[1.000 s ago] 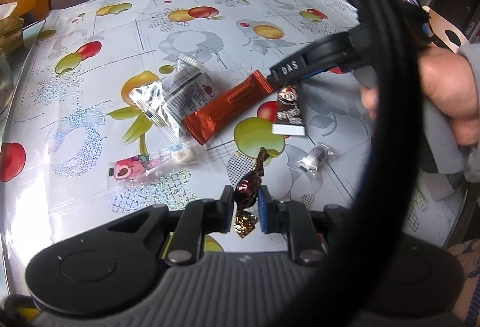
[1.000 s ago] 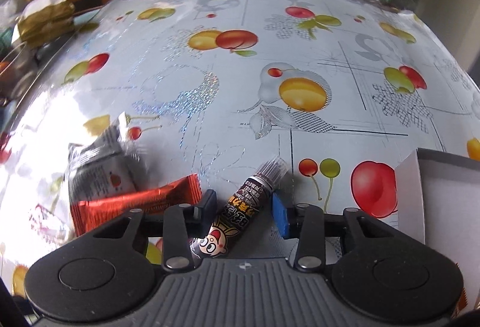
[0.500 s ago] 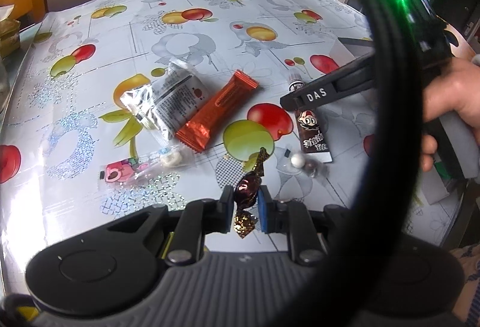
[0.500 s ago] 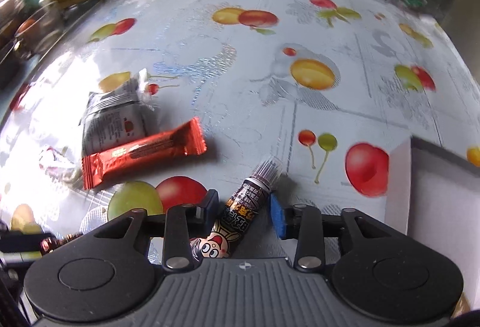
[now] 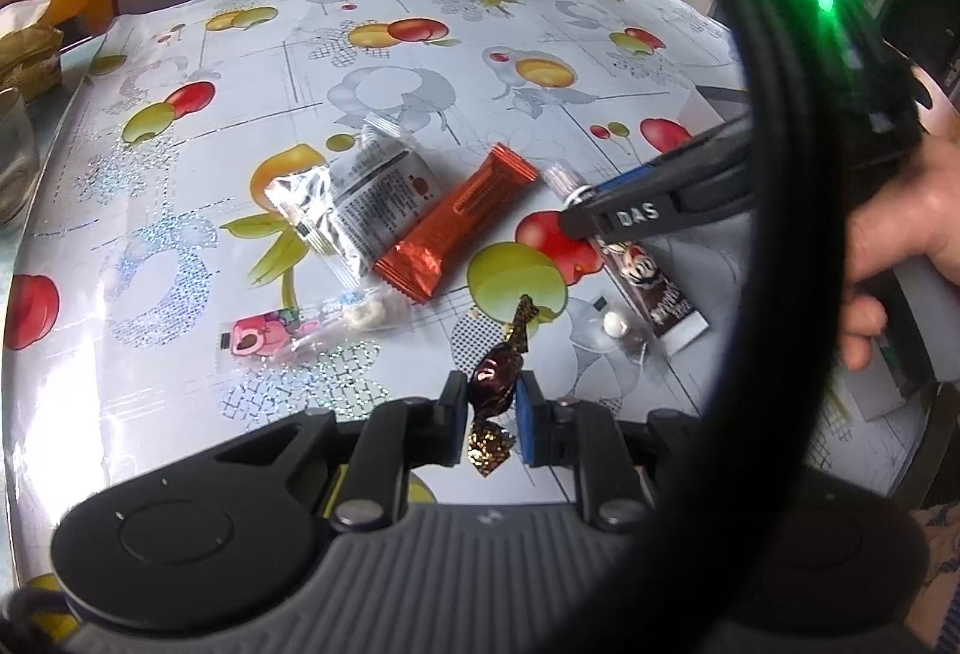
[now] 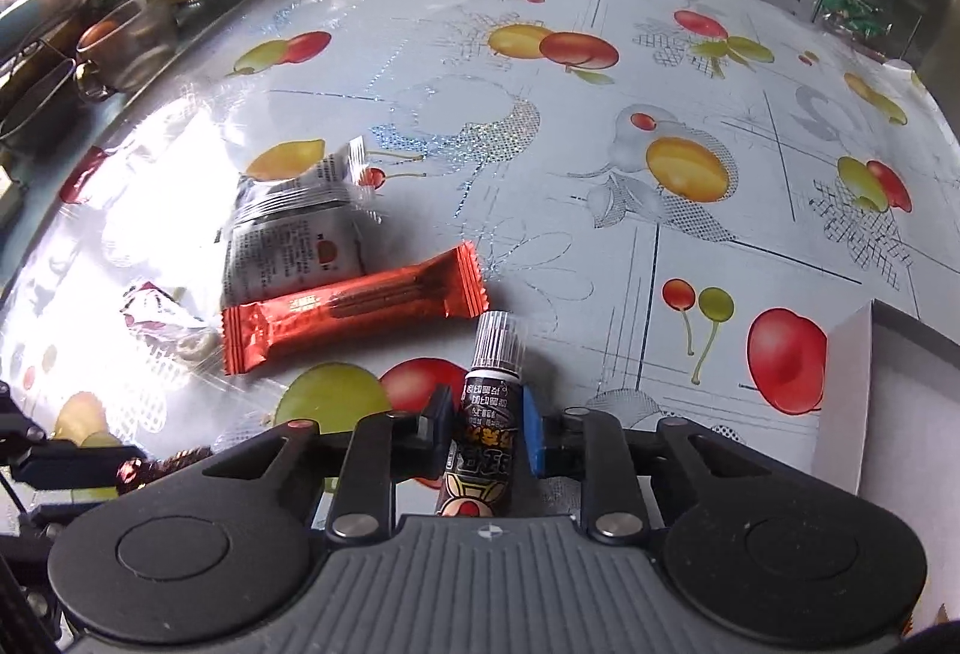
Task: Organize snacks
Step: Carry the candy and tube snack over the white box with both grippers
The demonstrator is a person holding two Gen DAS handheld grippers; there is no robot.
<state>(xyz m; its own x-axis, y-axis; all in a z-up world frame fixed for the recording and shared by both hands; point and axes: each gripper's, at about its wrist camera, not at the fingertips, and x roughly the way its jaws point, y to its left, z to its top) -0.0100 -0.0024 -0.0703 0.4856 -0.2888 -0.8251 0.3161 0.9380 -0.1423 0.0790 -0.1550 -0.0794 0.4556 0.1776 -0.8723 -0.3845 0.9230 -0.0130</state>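
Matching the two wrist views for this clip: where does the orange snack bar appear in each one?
Left wrist: the orange snack bar lies diagonally at centre, beside the silver packet.
Right wrist: it lies left of centre, just ahead of the right gripper, below the same packet.
Shared landmark: the silver packet touching the bar.

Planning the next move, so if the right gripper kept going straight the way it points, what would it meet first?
Probably nothing soon: ahead of the right gripper, shut on the dark snack stick, lies bare tablecloth; the orange bar sits left of that line.
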